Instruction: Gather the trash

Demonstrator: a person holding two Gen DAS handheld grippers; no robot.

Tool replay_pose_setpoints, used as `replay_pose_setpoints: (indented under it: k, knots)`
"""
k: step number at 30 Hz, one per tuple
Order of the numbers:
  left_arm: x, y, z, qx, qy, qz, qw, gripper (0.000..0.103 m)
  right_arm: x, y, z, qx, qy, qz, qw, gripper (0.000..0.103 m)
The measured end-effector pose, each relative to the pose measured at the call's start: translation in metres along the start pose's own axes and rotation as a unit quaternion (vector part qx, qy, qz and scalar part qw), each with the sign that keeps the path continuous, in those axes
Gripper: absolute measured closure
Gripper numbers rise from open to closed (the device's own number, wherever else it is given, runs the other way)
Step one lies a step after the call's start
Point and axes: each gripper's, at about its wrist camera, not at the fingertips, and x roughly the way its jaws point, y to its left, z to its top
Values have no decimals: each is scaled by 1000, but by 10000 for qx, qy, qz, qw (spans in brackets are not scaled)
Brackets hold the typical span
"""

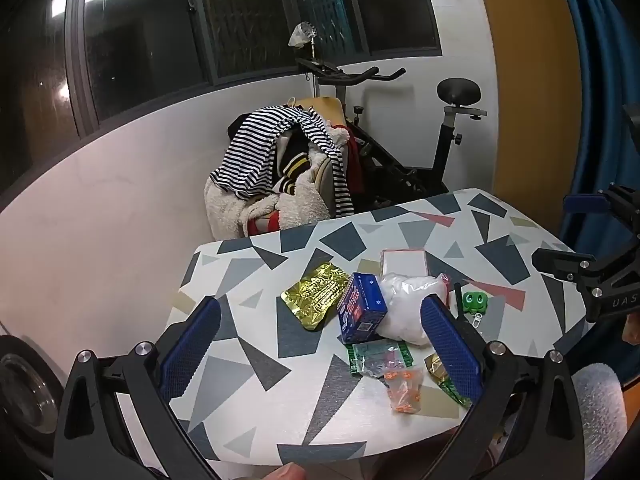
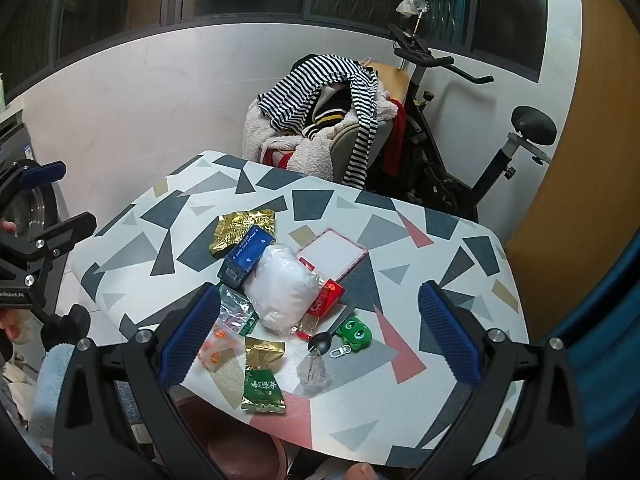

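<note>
Surroundings: a chair heaped with clothes (image 1: 280,168), a striped top uppermost, stands just past the far edge of the table (image 1: 256,364); an exercise bike (image 1: 440,152) stands behind it against the white wall, under dark windows.
Table: a cloth of grey, black and pink triangles covers it; the trash lies in a loose heap toward the near edge.
Trash heap: a crumpled white plastic bag (image 2: 280,292) sits in the middle, touching a blue box (image 2: 244,258) on one side and a red packet (image 2: 326,298) on the other; a gold foil wrapper (image 2: 240,230) lies beyond the box, toward the far edge.
Near edge: a green tea packet (image 2: 262,386), a clear bag with orange pieces (image 2: 216,350) and a green-edged clear wrapper (image 1: 376,358) lie closest to the grippers.
Other things: a green frog keyring (image 2: 354,334), a black spoon (image 2: 319,343), a pink-rimmed flat case (image 2: 332,258).
In the way: nothing lies between either gripper and the heap.
Right view only: the red packet in full, the spoon, a small clear glass bottle (image 2: 312,372), and a round pinkish bin (image 2: 240,452) below the near edge.
Left view only: the green-edged wrapper laid out flat.
Left gripper (image 1: 320,344): jaws wide apart, empty, hanging over the near edge, touching nothing.
Right gripper (image 2: 320,340): jaws wide apart, empty, over the near edge.
Hands: a fingertip shows at the bottom of each view.
</note>
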Motion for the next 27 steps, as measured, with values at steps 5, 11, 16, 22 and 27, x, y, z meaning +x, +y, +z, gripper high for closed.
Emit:
replay_pose_setpoints:
  k: [5, 11, 16, 22, 27]
  knots:
    - [1, 0, -1, 20, 8, 38, 10000, 5, 1, 0, 0, -16, 17, 1, 10000, 6]
    - [-1, 2, 1, -6, 17, 42, 10000, 5, 0, 0, 2, -11, 8, -41, 10000, 6]
    - [5, 4, -2, 41, 12, 63, 10000, 5, 1, 1, -1, -35, 14, -45, 10000, 6]
    - [4, 9, -9, 108, -8, 102, 9999, 5, 1, 2, -2, -63, 21, -68, 10000, 6]
    - [2, 11, -8, 137, -17, 117, 9998, 5, 1, 1, -2, -75, 23, -75, 9999, 6]
